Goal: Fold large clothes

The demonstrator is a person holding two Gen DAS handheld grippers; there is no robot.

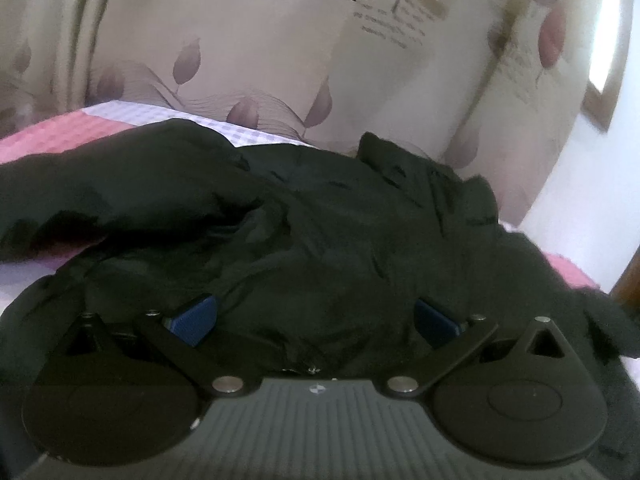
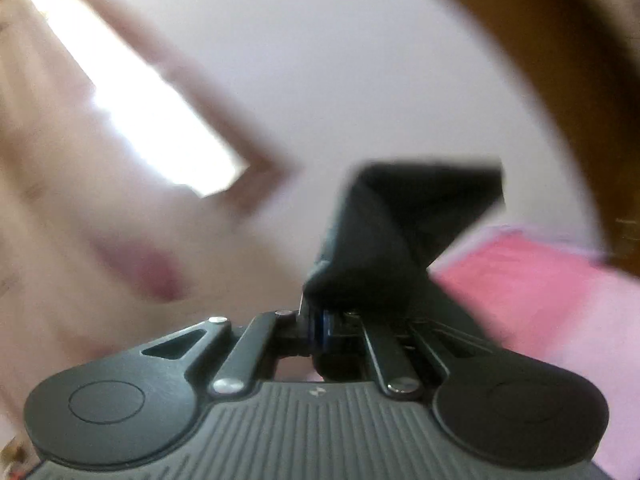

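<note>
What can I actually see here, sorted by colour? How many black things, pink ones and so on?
Black: 3 - the crumpled black fabric garment, the open left gripper, and the right gripper shut on a fold of that garment
Pink and white: 1 - the checked bedcover
Beige: 1 - the leaf-printed curtain
Total: 5

Pink-and-white checked bedcover (image 1: 60, 136), beige curtain (image 1: 248, 52) printed with mauve leaves, bright window (image 2: 132, 92), brown wooden frame (image 2: 592, 92)
</note>
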